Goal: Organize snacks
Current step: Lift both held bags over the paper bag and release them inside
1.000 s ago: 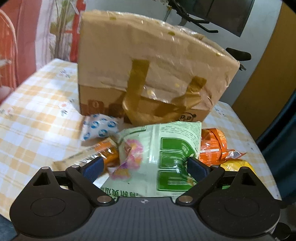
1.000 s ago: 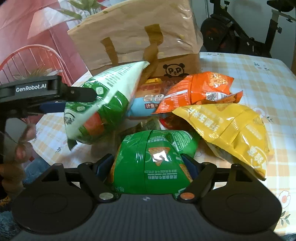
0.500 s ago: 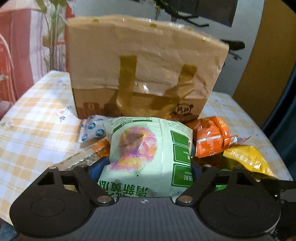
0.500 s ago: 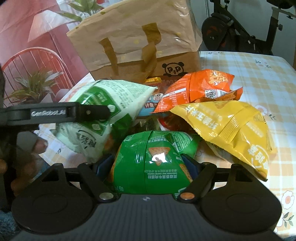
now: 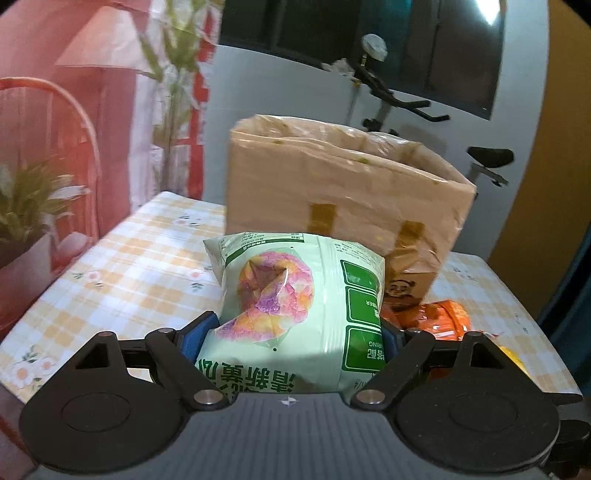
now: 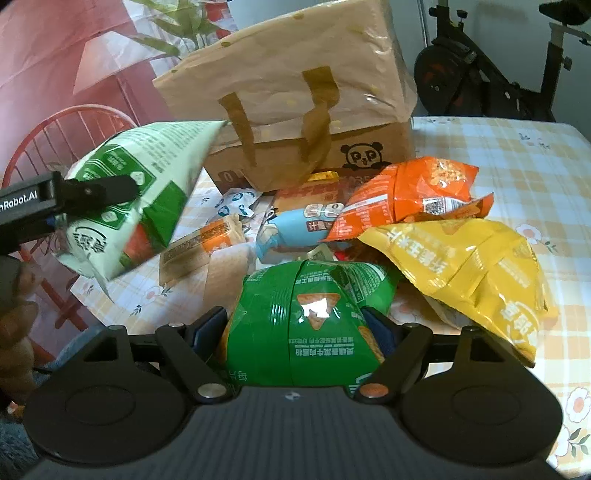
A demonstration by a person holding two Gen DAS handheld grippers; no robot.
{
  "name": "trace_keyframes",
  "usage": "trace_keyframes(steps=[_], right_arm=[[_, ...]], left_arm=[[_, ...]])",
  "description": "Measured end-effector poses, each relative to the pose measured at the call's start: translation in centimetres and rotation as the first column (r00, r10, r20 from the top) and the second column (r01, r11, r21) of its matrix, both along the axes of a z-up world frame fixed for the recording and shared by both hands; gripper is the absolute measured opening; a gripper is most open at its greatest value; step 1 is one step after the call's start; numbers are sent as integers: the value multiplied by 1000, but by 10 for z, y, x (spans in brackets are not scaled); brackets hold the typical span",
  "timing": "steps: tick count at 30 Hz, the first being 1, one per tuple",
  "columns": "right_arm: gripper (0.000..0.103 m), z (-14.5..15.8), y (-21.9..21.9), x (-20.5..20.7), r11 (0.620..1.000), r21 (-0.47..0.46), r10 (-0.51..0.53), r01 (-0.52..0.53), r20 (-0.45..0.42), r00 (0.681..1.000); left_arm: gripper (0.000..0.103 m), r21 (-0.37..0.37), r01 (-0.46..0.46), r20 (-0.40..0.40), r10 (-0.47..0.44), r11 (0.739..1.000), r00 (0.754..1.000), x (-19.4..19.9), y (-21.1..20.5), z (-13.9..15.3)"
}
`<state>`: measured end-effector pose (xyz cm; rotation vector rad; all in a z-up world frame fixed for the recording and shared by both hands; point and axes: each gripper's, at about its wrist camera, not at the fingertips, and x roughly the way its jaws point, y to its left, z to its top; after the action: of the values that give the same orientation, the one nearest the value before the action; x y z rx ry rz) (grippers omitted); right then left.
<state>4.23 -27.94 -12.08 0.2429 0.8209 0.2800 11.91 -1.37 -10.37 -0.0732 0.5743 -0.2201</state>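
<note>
Snack pile on the checked worktop point(image 6: 517, 155): orange bag point(image 6: 410, 195), yellow bag point(image 6: 469, 266), blue packet point(image 6: 295, 229), small bars, all crowded against the brown paper bag point(image 6: 295, 110). Bag top open in left view; can't see what's inside. My left tool point(image 5: 299, 332) pinches the pale green snack bag point(image 5: 295, 314), lifted before the paper bag. My right tool point(image 6: 299, 332) grips the dark green chip bag point(image 6: 306, 321) low at the pile's near edge.

Dark window point(image 5: 369, 33) above white wall; exercise bike point(image 6: 491, 70); red chair point(image 6: 55, 147).
</note>
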Motion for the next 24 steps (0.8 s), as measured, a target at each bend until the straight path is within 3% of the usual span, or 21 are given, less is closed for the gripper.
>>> trace_keyframes(steps=[15,24], right_arm=[[81,37,25,0,988,-53,151,-145,144,978],[81,86,3,18,995,10,96,-104,295,951]], left_arm=[[87,-45,-107,52,109,993,993,-14,35,30],[87,-44,-81,121,86,996,989,1,32,64]])
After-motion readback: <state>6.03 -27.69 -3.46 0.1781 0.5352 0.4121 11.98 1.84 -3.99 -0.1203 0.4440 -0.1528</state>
